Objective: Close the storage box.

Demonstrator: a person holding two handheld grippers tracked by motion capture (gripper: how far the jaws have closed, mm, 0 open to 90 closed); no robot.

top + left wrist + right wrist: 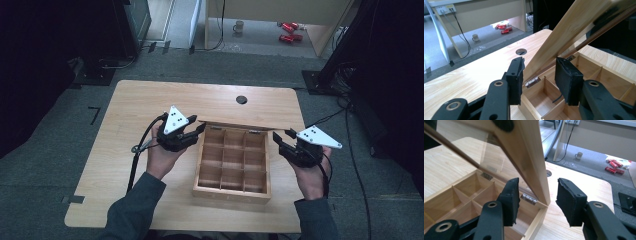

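Note:
An open wooden box [231, 192] with several empty compartments lies on the table, right of centre. Its glazed lid [245, 124] is raised on rear hinges and leans over the box. My left gripper [197, 131] is at the box's rear left corner. In the left gripper view its jaws [539, 67] are closed on the lid's side rail [564, 32] just above a hinge. My right gripper [280, 137] is at the rear right corner. In the right gripper view it [537, 192] straddles the lid's other rail [524, 150], with a gap at its outer pad [567, 202].
The light wooden table [150, 100] has a round cable hole [241, 99] behind the box. On the floor beyond stand a mug [239, 26] and red cans [287, 31]. Cables trail from both grippers; dark equipment flanks the table.

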